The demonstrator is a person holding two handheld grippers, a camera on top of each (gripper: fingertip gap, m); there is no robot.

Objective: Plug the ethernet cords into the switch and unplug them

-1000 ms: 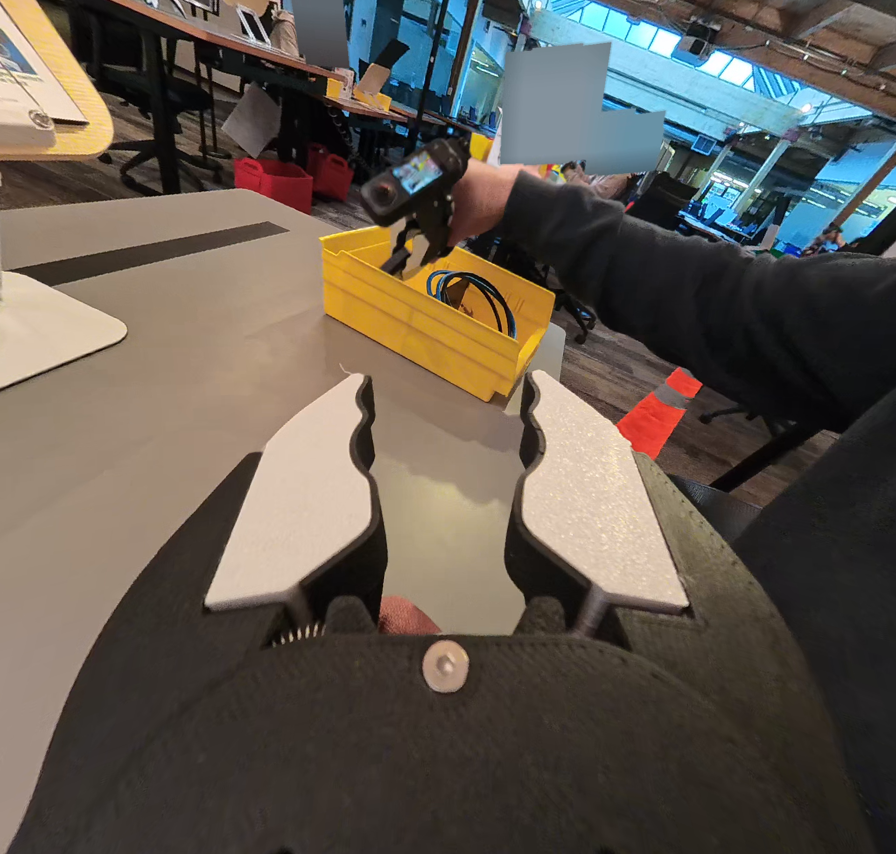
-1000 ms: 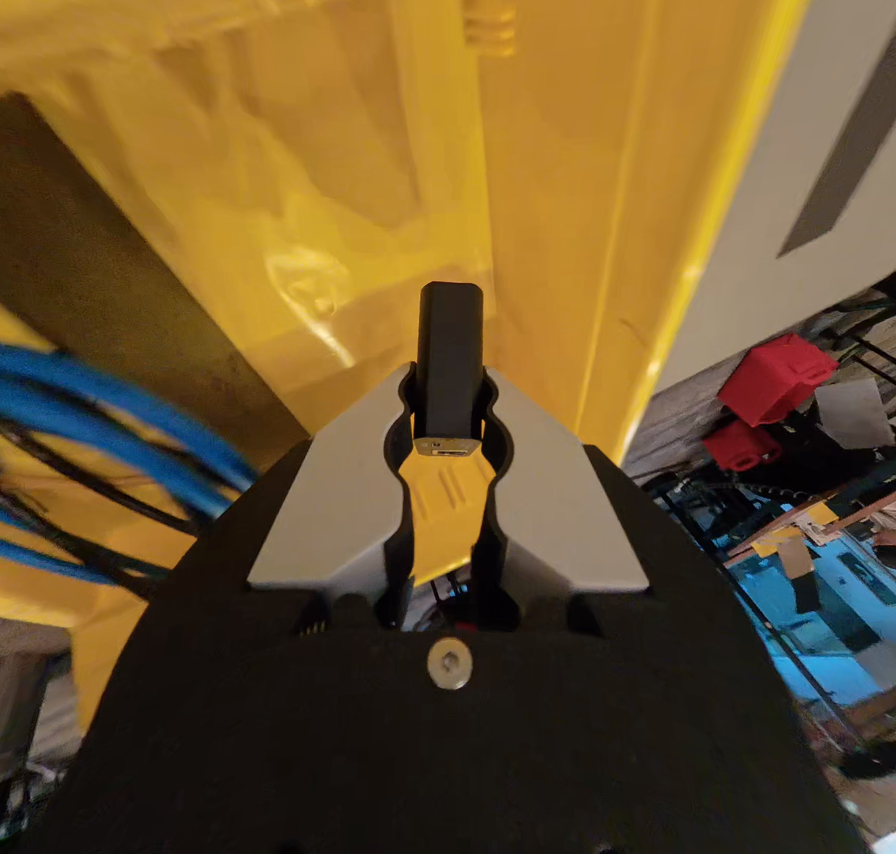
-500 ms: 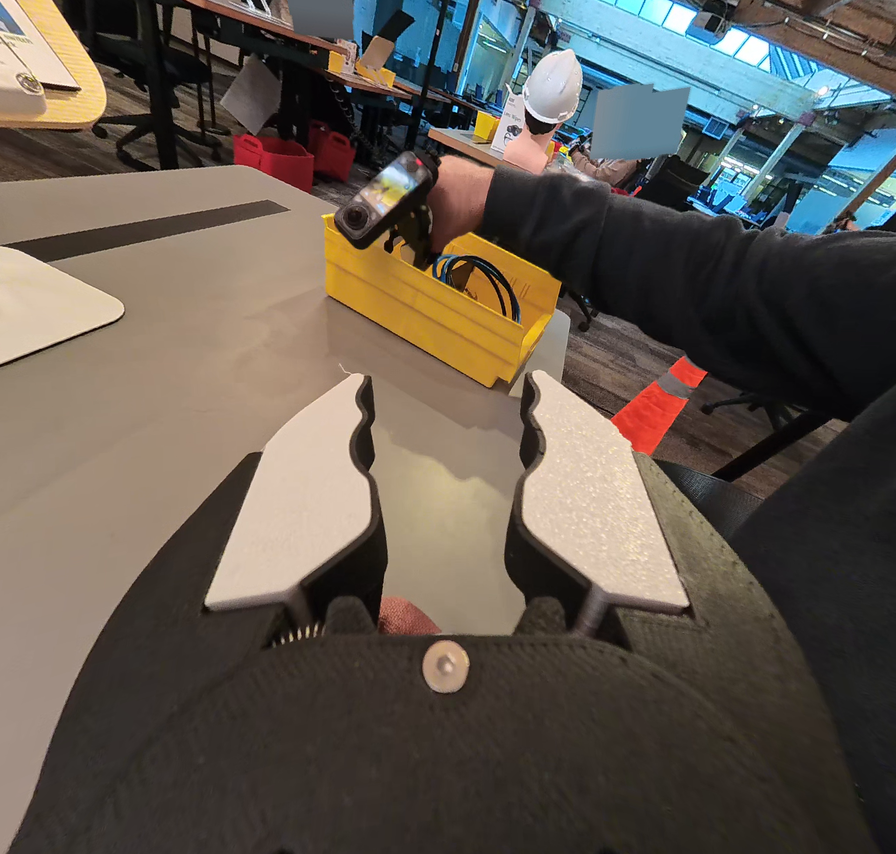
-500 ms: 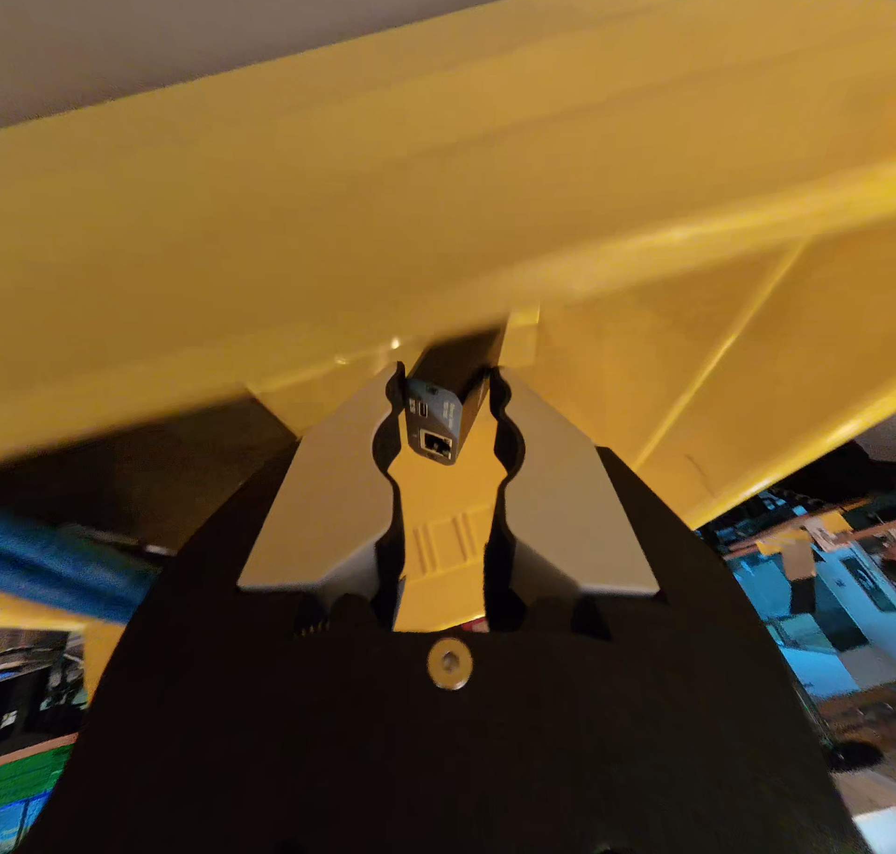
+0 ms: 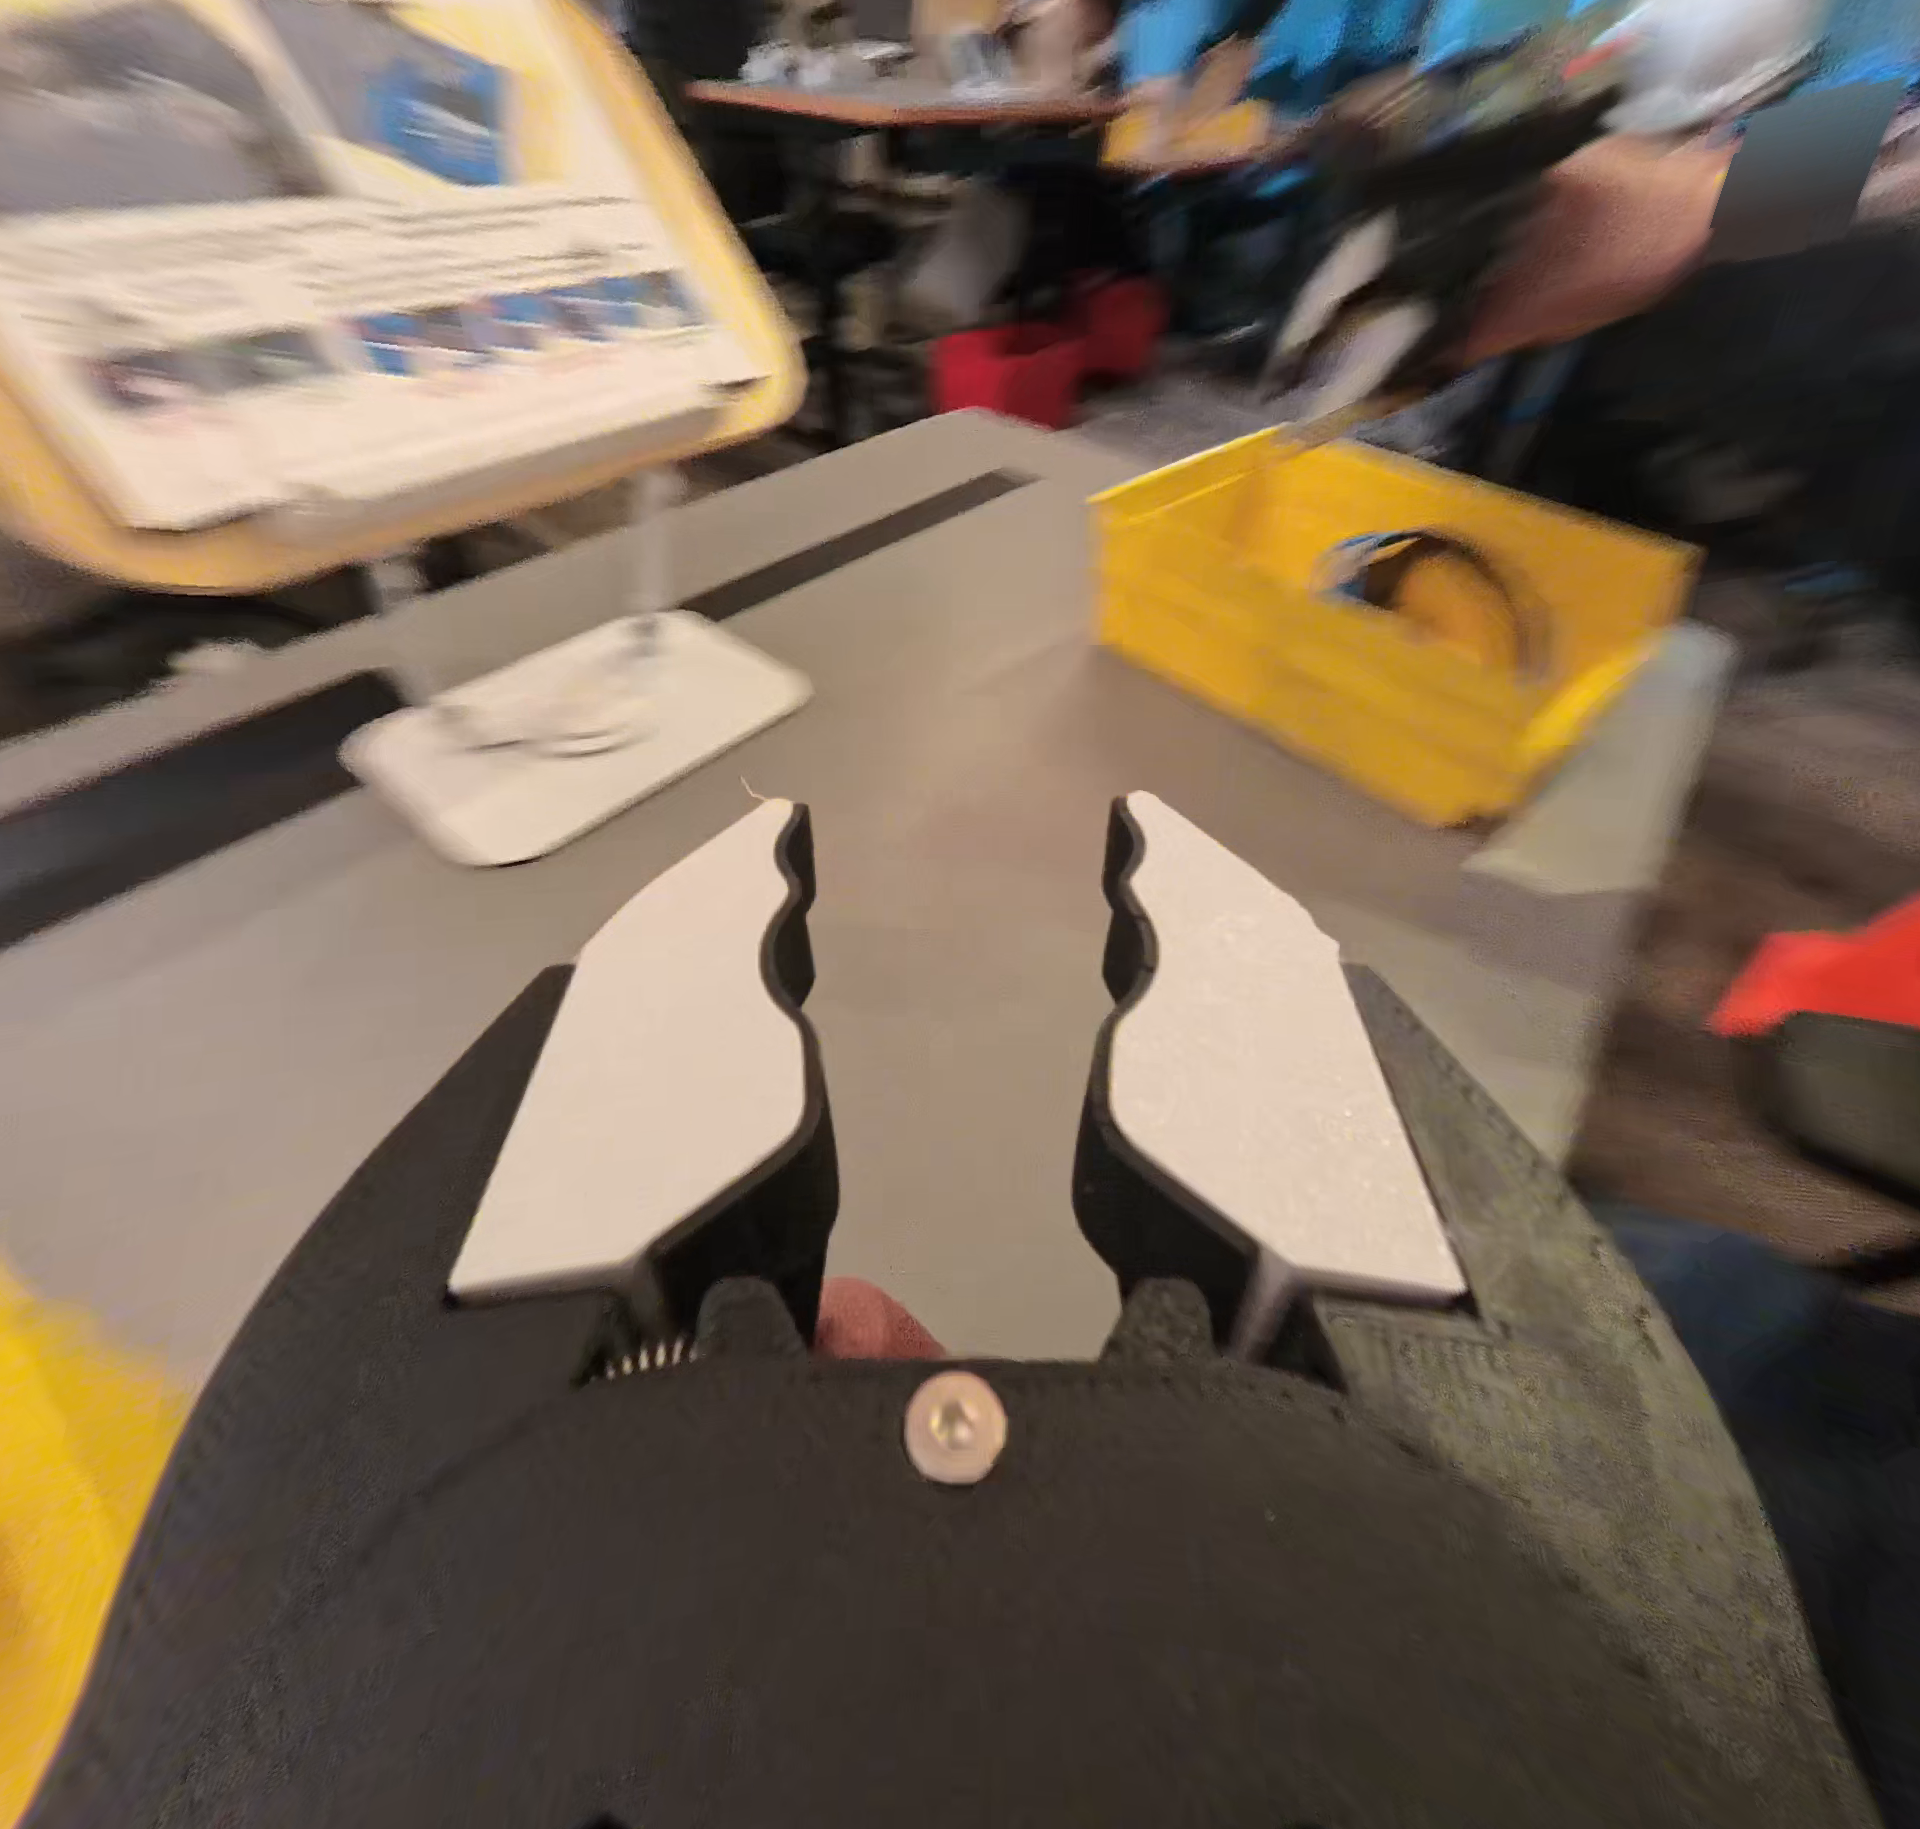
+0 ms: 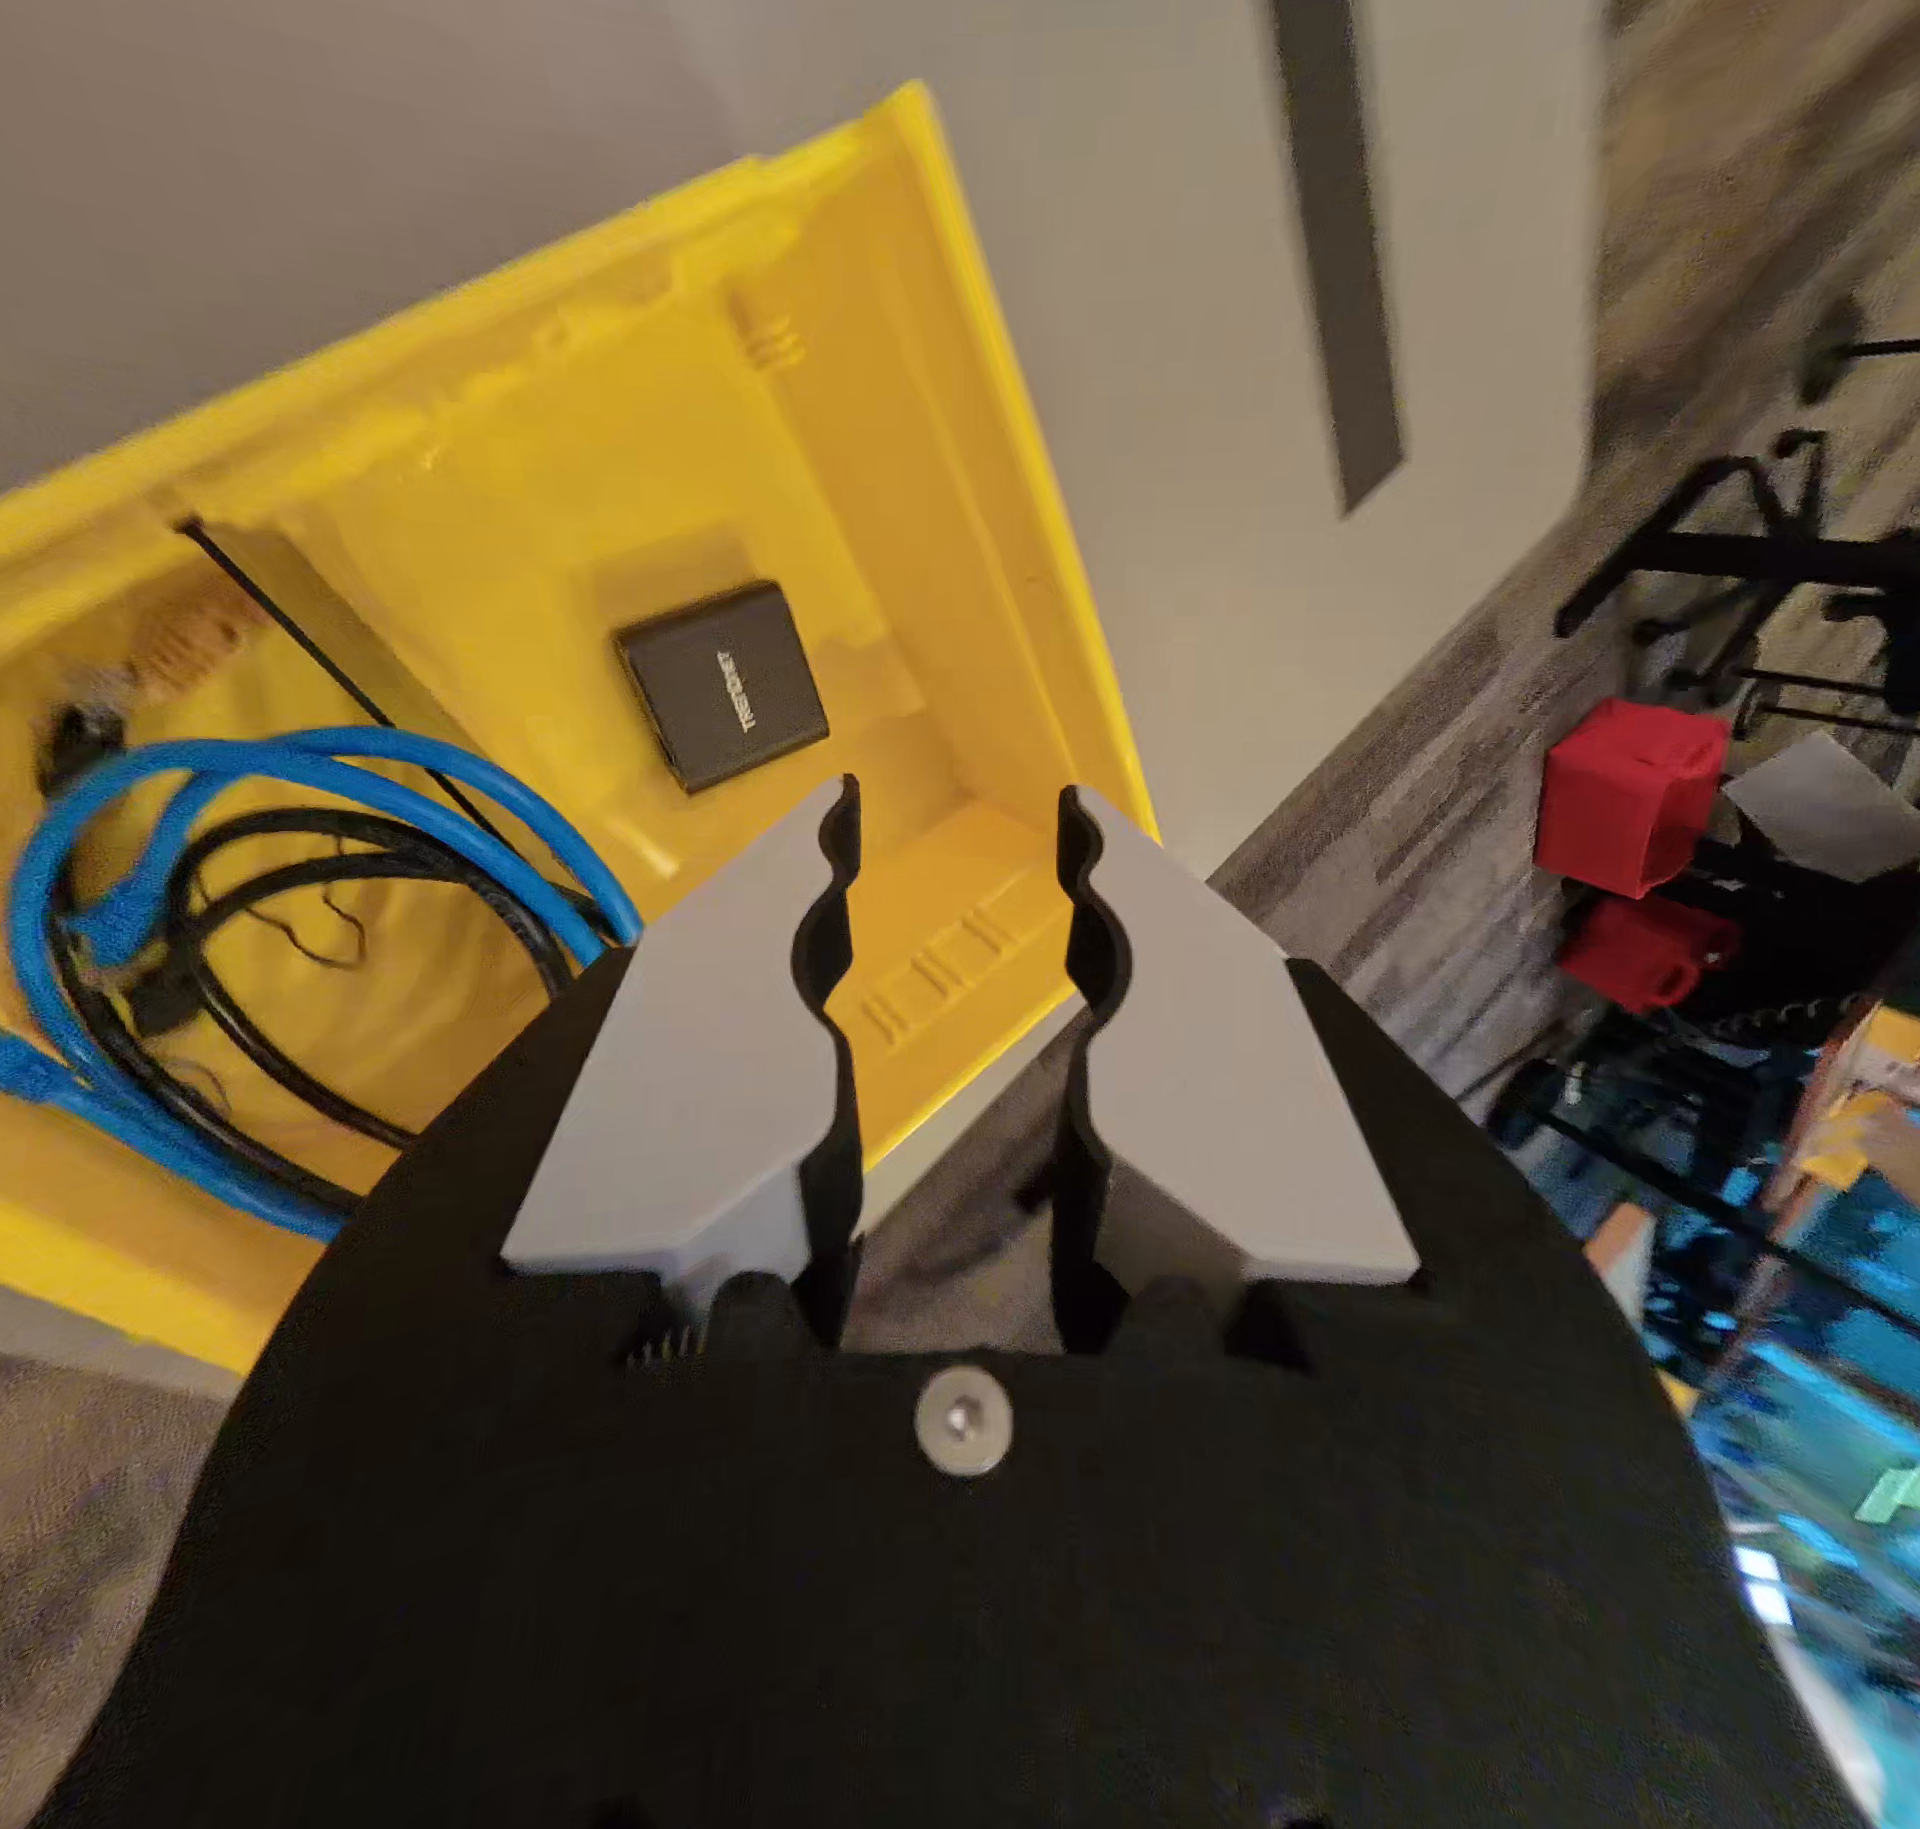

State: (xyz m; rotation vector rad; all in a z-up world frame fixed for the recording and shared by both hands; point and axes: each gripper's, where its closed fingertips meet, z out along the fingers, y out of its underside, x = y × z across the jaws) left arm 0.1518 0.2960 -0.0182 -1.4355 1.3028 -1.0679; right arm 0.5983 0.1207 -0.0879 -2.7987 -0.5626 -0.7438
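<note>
A: Right wrist view first. The right gripper (image 6: 956, 803) hangs above the yellow bin (image 6: 997, 408), fingers spread with nothing between them. The switch (image 6: 722, 683), a small dark flat box, lies on the bin floor just past the fingertips, not touching them.

B: And the cords?

A: Coiled at the bin's other end, apart from the switch: blue ethernet cable (image 6: 301, 771) looped with a black cable (image 6: 312, 906). Neither is plugged into the switch.

B: Does the left camera show any of that?

A: Hardly. It is badly blurred. The left gripper (image 5: 956, 823) sits over the grey table (image 5: 260, 1031), fingers parted, holding nothing. From there the yellow bin (image 5: 1299, 657) is near the table's far right edge, with only a bit of blue cable (image 5: 1361, 558) showing over the rim. The switch is hidden from it.

B: Anything only the left view gives?

A: A white stand base (image 5: 582, 730) on the table and a yellow-edged board (image 5: 343, 252) above it. The right view alone shows red bins (image 6: 1631, 808) down on the floor.
</note>
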